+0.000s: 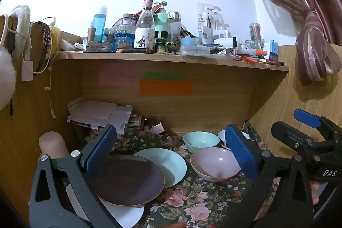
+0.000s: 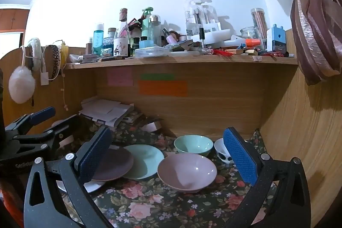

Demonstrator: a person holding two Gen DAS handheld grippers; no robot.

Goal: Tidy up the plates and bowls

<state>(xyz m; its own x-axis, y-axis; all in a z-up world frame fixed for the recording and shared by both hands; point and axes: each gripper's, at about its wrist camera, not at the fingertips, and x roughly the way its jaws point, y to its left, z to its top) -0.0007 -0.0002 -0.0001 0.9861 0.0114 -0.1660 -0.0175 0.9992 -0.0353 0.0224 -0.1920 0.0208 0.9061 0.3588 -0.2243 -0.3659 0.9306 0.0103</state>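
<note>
Jaws of both the left gripper and right gripper are gaping empty, nothing stacked yet; the pink bowl between the right jaws is awaiting a rim grasp

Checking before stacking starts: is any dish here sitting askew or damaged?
No damage shows. The brown plate sits askew, overlapping the teal plate and a white plate instead of stacking squarely.

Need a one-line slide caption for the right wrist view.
Open right claw hovers over a pink bowl, green bowl and overlapping plates on a floral cloth.
</note>
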